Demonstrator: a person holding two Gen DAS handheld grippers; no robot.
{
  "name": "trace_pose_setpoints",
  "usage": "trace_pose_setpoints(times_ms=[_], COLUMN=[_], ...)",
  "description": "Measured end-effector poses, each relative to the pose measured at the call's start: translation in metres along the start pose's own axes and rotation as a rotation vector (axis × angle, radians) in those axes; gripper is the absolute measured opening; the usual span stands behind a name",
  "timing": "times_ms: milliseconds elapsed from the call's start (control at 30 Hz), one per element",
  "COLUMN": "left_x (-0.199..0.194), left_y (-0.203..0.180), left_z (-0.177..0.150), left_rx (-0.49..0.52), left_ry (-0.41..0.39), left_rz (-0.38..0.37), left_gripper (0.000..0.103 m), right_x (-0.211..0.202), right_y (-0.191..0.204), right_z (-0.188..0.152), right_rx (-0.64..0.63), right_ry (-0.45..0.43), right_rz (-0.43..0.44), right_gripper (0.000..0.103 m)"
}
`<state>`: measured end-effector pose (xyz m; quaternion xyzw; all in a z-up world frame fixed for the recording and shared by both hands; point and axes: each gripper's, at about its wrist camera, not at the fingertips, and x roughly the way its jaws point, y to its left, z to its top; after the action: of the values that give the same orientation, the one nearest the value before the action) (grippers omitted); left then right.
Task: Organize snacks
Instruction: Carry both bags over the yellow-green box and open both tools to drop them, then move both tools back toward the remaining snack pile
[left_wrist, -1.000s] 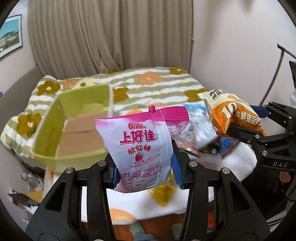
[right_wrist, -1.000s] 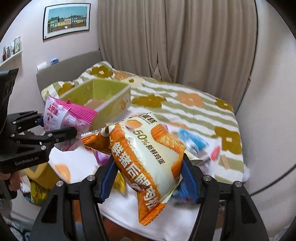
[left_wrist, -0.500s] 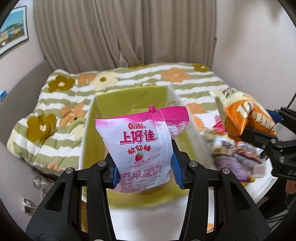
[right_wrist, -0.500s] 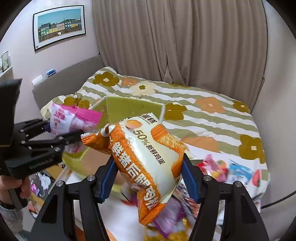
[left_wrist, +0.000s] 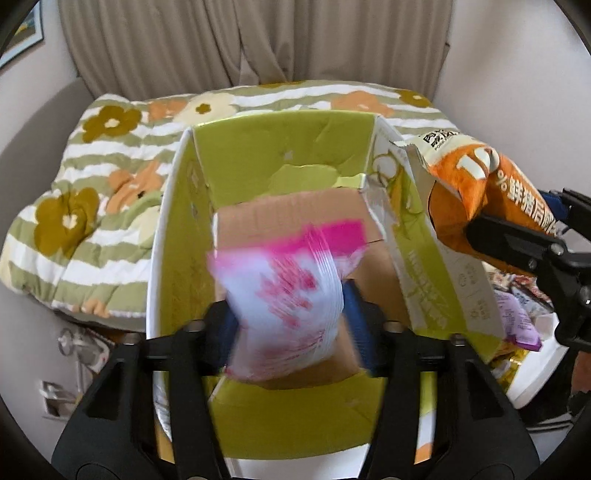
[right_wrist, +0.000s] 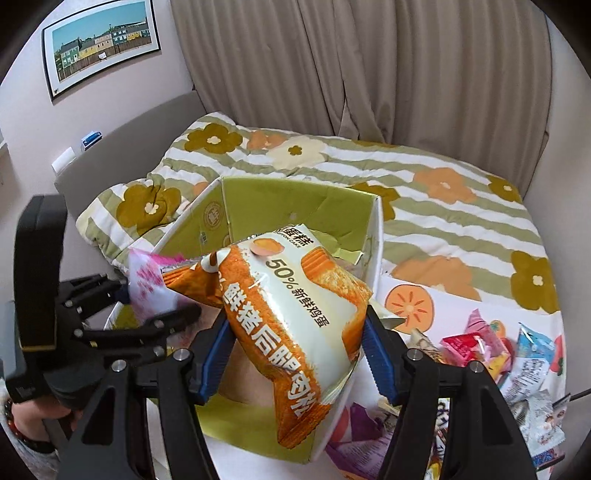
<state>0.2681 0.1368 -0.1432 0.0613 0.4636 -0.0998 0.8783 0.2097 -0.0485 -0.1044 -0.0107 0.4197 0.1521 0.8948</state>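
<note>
Directly below the left wrist camera sits an open green cardboard box (left_wrist: 280, 162), its brown cardboard floor (left_wrist: 295, 221) showing inside. The left gripper (left_wrist: 291, 325) hangs over the box mouth with its jaws opening; the pink-and-white snack bag (left_wrist: 284, 302) is between the blue pads (left_wrist: 356, 325) but smeared with motion blur, and the pads do not appear to press on it. On the right edge of this view the right gripper (left_wrist: 517, 236) carries an orange-and-cream snack bag (left_wrist: 476, 177) just beyond the box's right wall. Behind the box lies a bed under a striped quilt with flowers (left_wrist: 110, 177), and a beige curtain (left_wrist: 258, 40) hangs at the back.

From the right wrist view, the right gripper (right_wrist: 295, 347) has its jaws part-way apart and clamped on the orange-and-cream snack bag (right_wrist: 280, 314), which lies tilted across them above the green box (right_wrist: 295, 203). To the left, the left gripper (right_wrist: 147, 302) holds its fingers around the pink bag (right_wrist: 147, 288) over the box's left side; a hand (right_wrist: 26, 424) grips its handle. Loose snack packets (right_wrist: 498, 354) lie scattered on a white cloth with orange fruit prints (right_wrist: 410, 306) right of the box. A framed picture of houses (right_wrist: 99, 40) hangs on the wall.
</note>
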Motion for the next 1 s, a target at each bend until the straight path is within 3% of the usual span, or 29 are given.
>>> trace_pose_setpoints(times_ms=[67,433,667,767,833,1000], left_x=[-0.003,-0.027,-0.03,-0.032,-0.034,-0.04], left_y=[-0.003,0.012,0.014,0.015,0.017,0.018], left_z=[-0.002,-0.024,-0.026,-0.026,-0.026,-0.035], left_rx=[-0.01,-0.139,-0.143,-0.137,-0.138,-0.15], left_ry=[-0.017,-0.022,-0.027,-0.027,-0.026,-0.02], left_rz=[0.035,0.073,0.116,0.138,0.148,0.148], left_gripper=[0.103,0.103,0.103,0.103,0.103,0.103], right_x=[0.005,0.025,0.062,0.076,0.08,0.068], right_y=[0.0,-0.005,-0.001,0.001,-0.001,-0.002], right_z=[0.002,0.015,0.026,0.027,0.027,0.016], right_rx=[-0.003,-0.042,-0.046,-0.041,-0.02,-0.01], right_ry=[0.012,0.062,0.122,0.147,0.16,0.136], right_rz=[0.012,0.063,0.098,0.106,0.134,0.137], right_gripper=[0.062,0.062,0.064,0.074,0.1,0.103])
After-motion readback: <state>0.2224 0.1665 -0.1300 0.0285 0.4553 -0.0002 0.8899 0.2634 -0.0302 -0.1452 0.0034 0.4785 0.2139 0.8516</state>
